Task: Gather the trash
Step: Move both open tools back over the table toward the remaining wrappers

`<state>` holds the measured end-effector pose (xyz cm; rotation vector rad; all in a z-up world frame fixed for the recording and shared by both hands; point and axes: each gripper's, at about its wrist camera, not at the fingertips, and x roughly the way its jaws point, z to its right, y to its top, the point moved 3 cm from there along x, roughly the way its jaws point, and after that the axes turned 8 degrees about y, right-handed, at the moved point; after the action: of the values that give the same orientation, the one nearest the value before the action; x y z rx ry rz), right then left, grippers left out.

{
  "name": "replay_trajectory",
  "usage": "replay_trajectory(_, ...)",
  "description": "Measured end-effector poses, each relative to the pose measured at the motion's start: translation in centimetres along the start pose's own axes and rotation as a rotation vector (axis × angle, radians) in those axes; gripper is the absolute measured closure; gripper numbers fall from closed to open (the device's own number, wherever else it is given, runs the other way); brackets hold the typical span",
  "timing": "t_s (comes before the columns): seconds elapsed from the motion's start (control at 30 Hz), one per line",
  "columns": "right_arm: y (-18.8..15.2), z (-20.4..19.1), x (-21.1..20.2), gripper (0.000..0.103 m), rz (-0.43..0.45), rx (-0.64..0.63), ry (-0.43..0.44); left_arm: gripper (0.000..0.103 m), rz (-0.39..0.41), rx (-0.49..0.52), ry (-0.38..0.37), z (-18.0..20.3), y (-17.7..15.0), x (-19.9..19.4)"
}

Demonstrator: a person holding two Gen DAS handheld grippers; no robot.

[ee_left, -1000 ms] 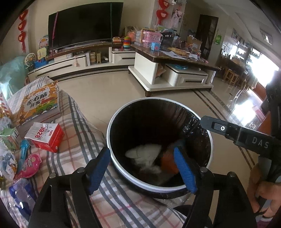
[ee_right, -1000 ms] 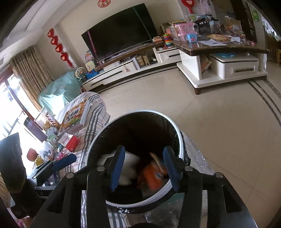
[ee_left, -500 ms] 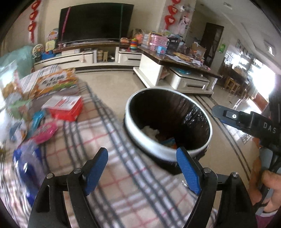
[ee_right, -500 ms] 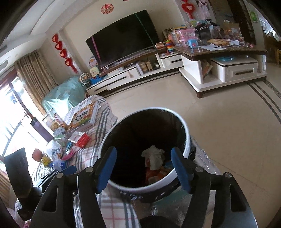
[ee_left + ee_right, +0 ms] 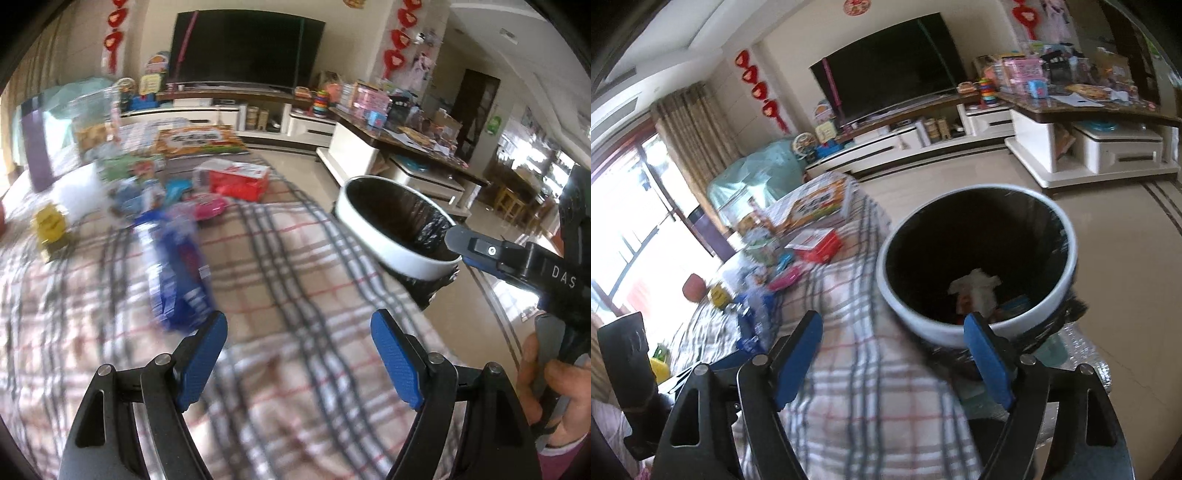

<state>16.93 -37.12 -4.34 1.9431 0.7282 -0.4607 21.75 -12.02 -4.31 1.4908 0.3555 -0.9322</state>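
Observation:
The white-rimmed trash bin [image 5: 388,247] with a black liner stands at the table's right edge. In the right wrist view the bin [image 5: 912,306] holds a white tissue [image 5: 975,284] and other scraps. My left gripper [image 5: 299,332] is open over the plaid tablecloth [image 5: 295,266], empty. A blue wrapper [image 5: 173,273] lies just ahead of its left finger. My right gripper [image 5: 894,332] hangs by the bin's near rim, its jaws opening with nothing between them. One of its fingers [image 5: 476,249] shows in the left wrist view.
Farther along the table lie a pink pack [image 5: 208,206], a red box [image 5: 240,179], a yellow item [image 5: 50,221] and a picture book [image 5: 199,140]. A person's hand [image 5: 554,376] grips the right tool. Tiled floor [image 5: 1108,266], a TV unit and a cluttered counter lie beyond.
Both grippers have swung left, from above the bin to over the tablecloth. The right jaws have widened, and the orange packet they held now lies in the bin.

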Motion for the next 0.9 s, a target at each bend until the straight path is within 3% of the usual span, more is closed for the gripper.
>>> replay_trajectory(0.27,-2.6,-4.5,2.4,0.022,-0.068,-0.048,0.071,0.023,0.003,-0.060,0.104,-5.6,-2.4,-2.5)
replay_trajectory(0.57,-4.4,-9.3,5.8,0.022,-0.135,-0.089,0.113,0.023,0.007,-0.140,0.212,-12.0,-3.0,-3.2)
replay_trajectory(0.9,-5.3,-13.5,9.7,0.022,-0.192,-0.122,0.152,0.023,-0.012,-0.189,0.264,-15.5,-2.0,-2.6)
